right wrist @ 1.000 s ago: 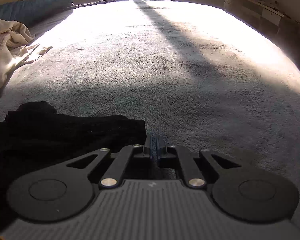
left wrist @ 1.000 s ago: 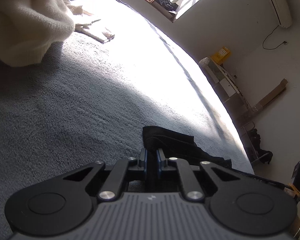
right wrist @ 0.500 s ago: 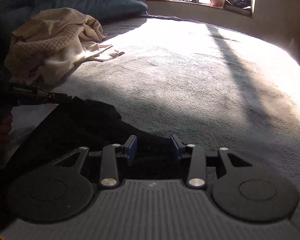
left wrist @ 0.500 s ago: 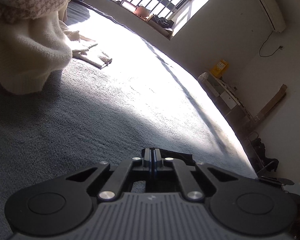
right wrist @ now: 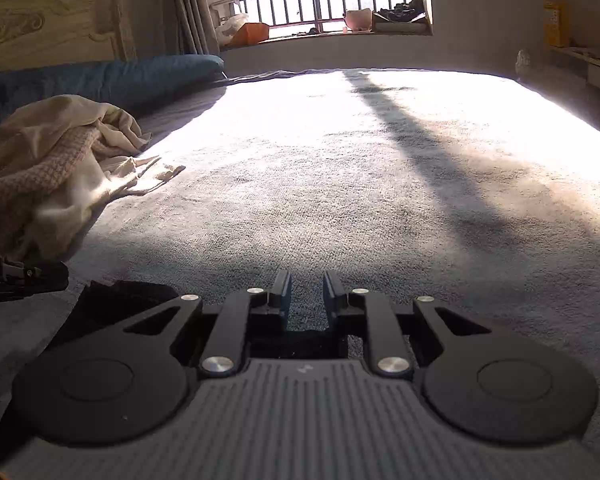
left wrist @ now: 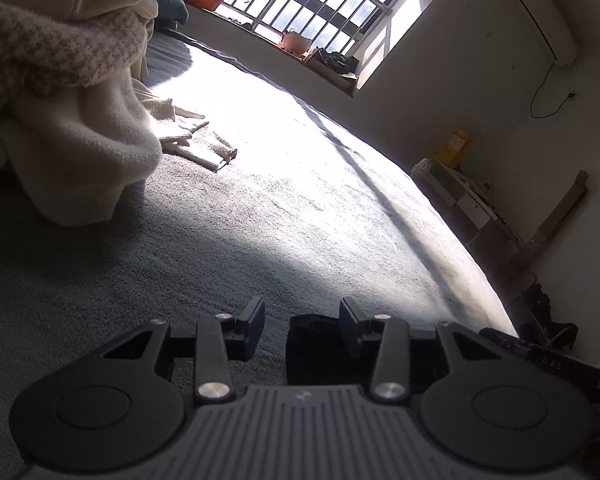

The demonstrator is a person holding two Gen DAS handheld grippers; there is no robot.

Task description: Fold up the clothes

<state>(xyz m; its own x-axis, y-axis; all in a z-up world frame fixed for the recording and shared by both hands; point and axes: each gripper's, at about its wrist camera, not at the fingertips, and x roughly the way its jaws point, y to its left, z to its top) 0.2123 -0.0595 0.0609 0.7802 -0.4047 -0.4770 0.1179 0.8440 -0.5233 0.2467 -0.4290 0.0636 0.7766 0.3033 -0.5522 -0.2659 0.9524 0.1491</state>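
A heap of cream clothes (right wrist: 56, 168) lies at the far left of the grey bed cover (right wrist: 340, 184), with a blue pillow (right wrist: 112, 80) behind it. Near the left edge, the black garment (right wrist: 116, 304) lies flat on the cover, below both tools. The left gripper (left wrist: 302, 320) is opening, its jaws apart and pressing on nothing, a corner of the black cloth just under them. The right gripper (right wrist: 306, 292) is closing, a narrow gap left, with only cover between the fingers.
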